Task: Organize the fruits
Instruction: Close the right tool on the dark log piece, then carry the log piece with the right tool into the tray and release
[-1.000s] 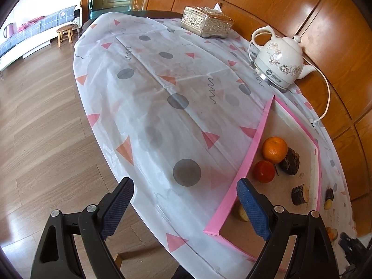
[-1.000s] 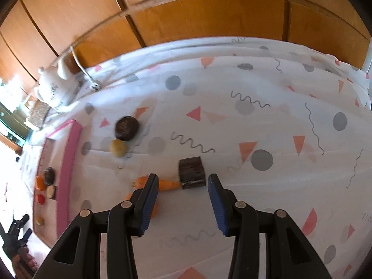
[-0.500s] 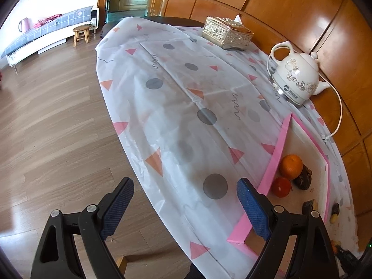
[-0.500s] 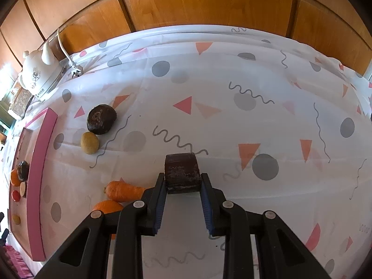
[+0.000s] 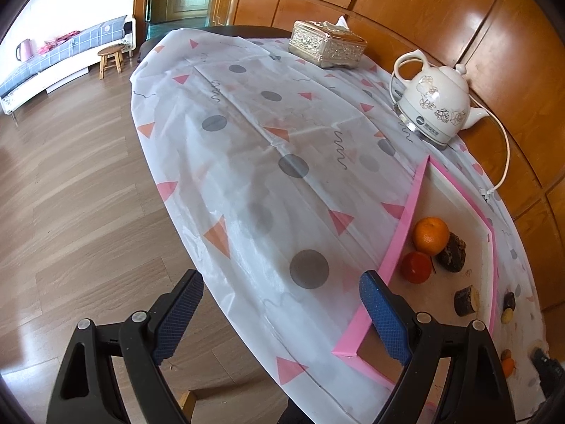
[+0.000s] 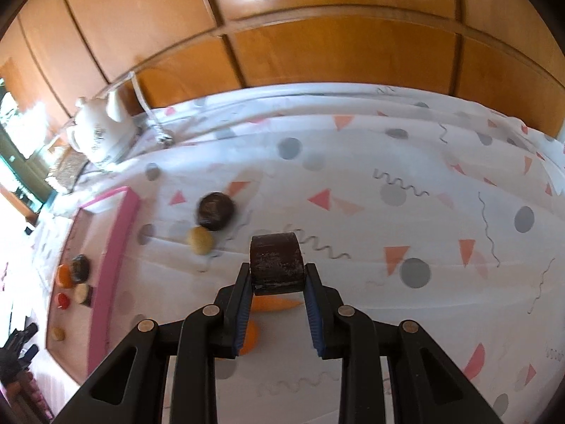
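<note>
Lifted since a second ago, the dark brown block (image 6: 277, 263) sits clamped in the right gripper (image 6: 278, 279) above the patterned tablecloth (image 6: 406, 219). Left gripper (image 5: 280, 312) hangs open beside the pink tray (image 5: 399, 243); wood-panelled wall (image 6: 317, 46) behind.

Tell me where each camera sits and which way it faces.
Left wrist: on the open left gripper, at the table edge, facing the pink tray and kettle; own fingers show.
Right wrist: on the right gripper, clamping a dark brown block, facing the wood wall.
Shared: tray, kettle, patterned tablecloth.
</note>
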`<state>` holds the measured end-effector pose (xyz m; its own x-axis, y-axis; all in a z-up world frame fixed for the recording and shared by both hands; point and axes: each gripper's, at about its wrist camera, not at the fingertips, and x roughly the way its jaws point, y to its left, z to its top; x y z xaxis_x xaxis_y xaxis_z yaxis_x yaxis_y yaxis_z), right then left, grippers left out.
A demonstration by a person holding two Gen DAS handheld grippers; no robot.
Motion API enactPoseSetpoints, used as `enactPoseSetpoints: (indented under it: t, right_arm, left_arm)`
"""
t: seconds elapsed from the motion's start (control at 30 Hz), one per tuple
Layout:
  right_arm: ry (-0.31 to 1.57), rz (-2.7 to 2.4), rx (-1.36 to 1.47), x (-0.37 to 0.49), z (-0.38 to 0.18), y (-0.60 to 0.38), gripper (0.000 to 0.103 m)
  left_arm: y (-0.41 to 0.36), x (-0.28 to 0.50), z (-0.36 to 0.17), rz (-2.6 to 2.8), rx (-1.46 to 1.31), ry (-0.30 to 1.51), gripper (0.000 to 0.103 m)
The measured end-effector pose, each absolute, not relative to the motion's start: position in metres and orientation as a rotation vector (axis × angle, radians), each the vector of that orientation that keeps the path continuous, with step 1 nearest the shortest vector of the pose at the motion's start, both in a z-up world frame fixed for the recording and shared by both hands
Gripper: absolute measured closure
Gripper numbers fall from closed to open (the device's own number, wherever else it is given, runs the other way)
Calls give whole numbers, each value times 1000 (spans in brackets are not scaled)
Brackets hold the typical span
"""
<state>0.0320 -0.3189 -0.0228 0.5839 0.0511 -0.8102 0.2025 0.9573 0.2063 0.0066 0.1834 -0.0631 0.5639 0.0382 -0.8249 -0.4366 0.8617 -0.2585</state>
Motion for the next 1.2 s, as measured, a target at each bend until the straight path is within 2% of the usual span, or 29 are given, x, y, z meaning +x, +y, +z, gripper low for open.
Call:
enactPoseSetpoints:
  t: [0.9,1.2]
  right_arm:
    - [1035,483,104,48,-12,-107,75]
    - [1097,540,16,67,-31,-56,75]
  left_arm:
    - [174,2,-51,253,-430,890,13]
    - [170,3,-48,249,-396,874,13]
